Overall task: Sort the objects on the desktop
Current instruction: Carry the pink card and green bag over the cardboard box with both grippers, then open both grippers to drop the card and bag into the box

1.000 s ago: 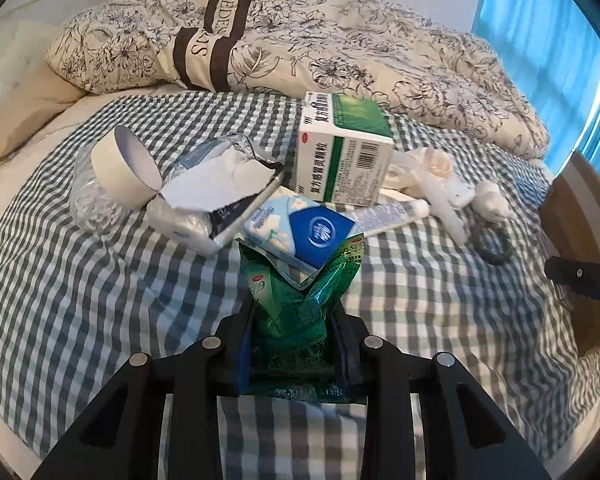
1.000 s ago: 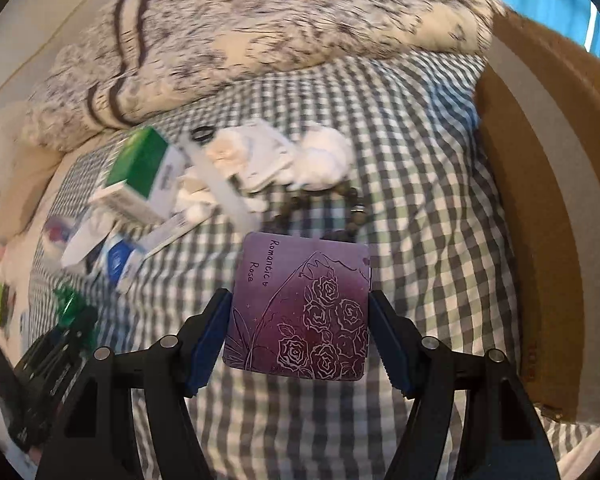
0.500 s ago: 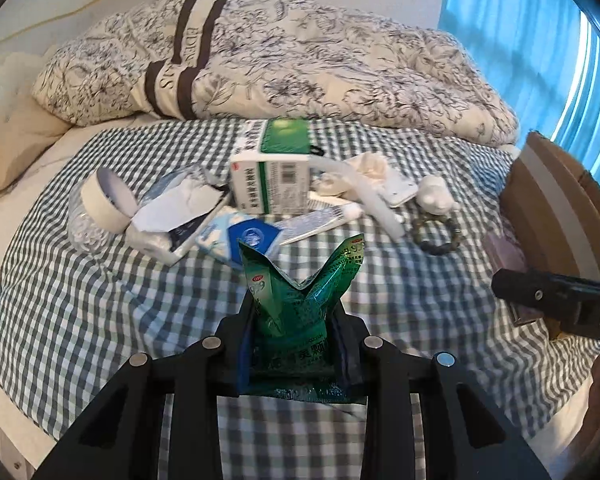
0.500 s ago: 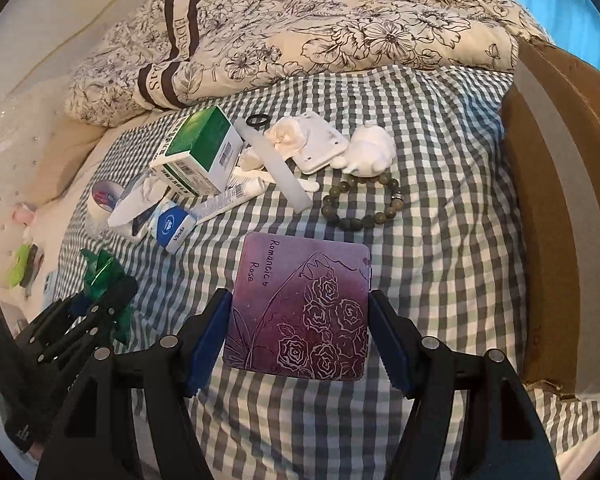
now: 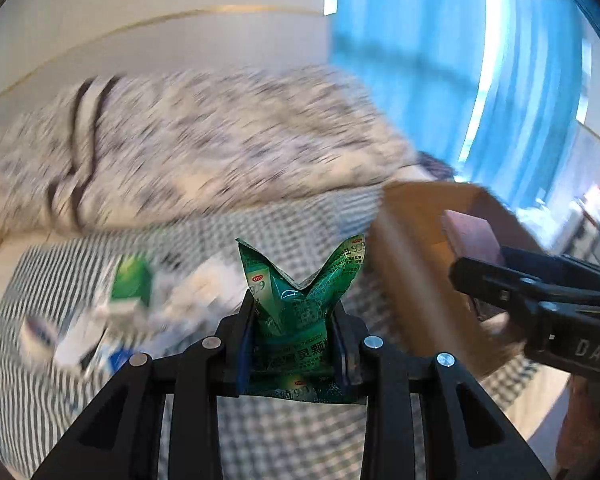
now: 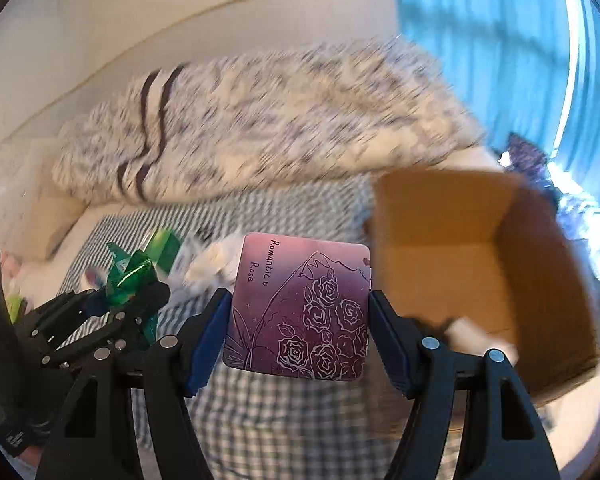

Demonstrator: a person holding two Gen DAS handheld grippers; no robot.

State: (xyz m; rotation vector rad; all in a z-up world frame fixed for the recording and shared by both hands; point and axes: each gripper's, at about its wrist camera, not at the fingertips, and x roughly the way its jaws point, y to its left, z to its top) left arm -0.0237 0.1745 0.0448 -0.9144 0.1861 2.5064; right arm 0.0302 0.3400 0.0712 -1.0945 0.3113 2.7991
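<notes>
Cardboard box (image 6: 452,240) now nearer both tools

Both grippers swung toward cardboard box (image 6: 460,248), prob. lifted.

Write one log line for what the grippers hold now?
left hand-held gripper: shut on green sachet | right hand-held gripper: shut on purple rose card | cardboard box: open

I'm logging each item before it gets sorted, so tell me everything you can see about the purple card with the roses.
The purple card is a flat square with rounded corners, shading from pink at the top to deep purple below. Pale line-drawn roses and stems cover it, beside the handwritten words "Romantic Rose". It is held nearly upright and slightly tilted in the right claw, pinched at both side edges by blue pads, above the checked bedcover and next to the open cardboard box.
</notes>
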